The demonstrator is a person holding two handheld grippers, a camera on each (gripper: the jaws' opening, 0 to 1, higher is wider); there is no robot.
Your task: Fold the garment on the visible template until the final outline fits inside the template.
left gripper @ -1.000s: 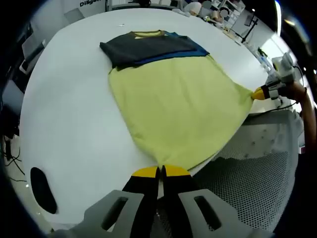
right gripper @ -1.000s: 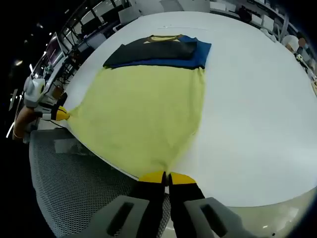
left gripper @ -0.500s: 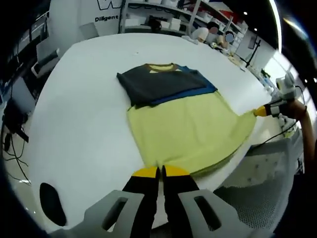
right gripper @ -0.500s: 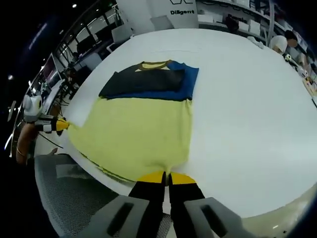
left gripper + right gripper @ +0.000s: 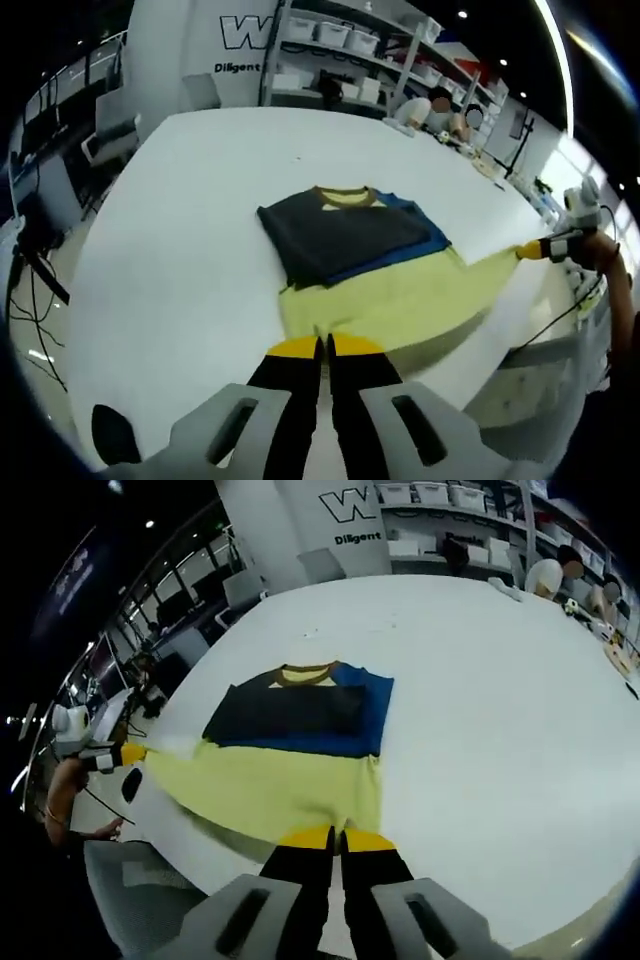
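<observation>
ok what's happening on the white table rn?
A person is folding a T-shirt with two handheld grippers. The left gripper and right gripper are each shut on a bottom corner of the yellow garment, holding its hem raised above the white table. The dark and blue sleeves lie folded across the chest.

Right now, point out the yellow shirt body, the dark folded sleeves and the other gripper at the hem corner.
yellow shirt body (image 5: 270, 795), right gripper view, middle of the yellow cloth.
dark folded sleeves (image 5: 345, 235), left gripper view, centre of the dark panel.
right gripper (image 5: 530, 250), left gripper view, its yellow tip.
</observation>
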